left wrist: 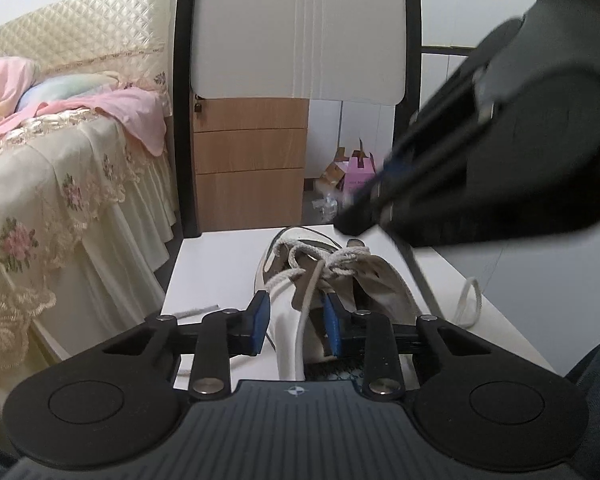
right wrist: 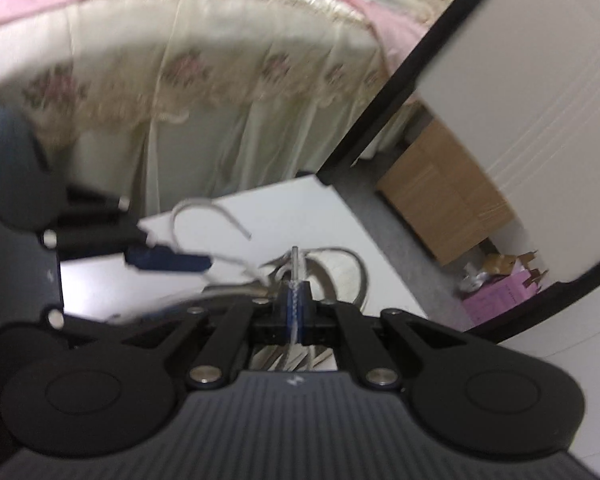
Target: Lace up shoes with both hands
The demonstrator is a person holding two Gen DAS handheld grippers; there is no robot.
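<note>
Lacing is under way on a white shoe (left wrist: 332, 280) that lies on the seat of a white chair (left wrist: 204, 276), straight ahead of the left tongs (left wrist: 296, 320) and just below the tip of the right tongs (right wrist: 296, 300).

In the left wrist view the left tongs stand partly apart, the blue pads (left wrist: 260, 320) astride the near side of the shoe; a run of white lace (left wrist: 304, 320) and some upper material lie between them. Whether the pads actually press on either I cannot tell — a gap shows beside the lace. The right tongs are together, clamped on a thin strand of lace (right wrist: 295, 304) that runs up between the pads and pokes out beyond the tips. That view is smeared, so which eyelet the strand comes from is not readable.

To do this step well, I judge the left tongs should steady the shoe or pin the lace run firmly, so the shoe does not skid across the smooth seat when the right side pulls. The right tongs should draw the strand along its own line rather than sideways, keeping it taut. A loose loop (left wrist: 470, 300) lies on the seat to the right of the left tongs — worth keeping clear, since it could snag. The knotted tangle (left wrist: 340, 260) just beyond the left pads may bind if pulled hard.
</note>
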